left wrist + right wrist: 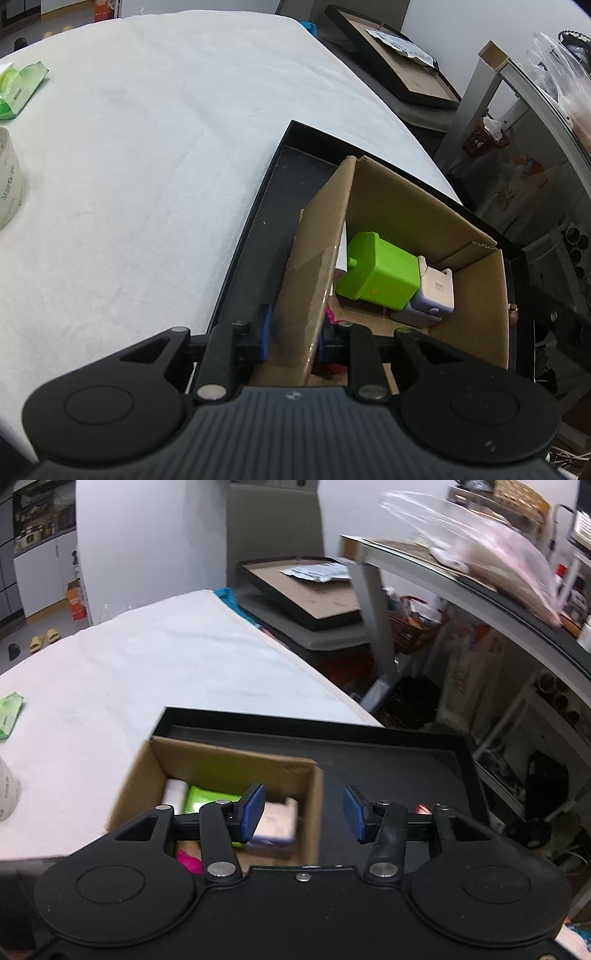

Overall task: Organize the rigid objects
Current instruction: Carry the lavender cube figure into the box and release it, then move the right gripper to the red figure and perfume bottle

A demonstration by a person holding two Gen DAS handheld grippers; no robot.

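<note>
Ahead and left of the left gripper (293,341), the white tablecloth (147,147) is free. The cardboard box wall (314,266) stands between its pads. Ahead of the right gripper (304,812), the black tray (388,771) floor is bare; the box (221,760) blocks its left.

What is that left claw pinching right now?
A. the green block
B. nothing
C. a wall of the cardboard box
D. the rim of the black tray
C: the left gripper has its blue pads on either side of the cardboard box wall, closed against it.
</note>
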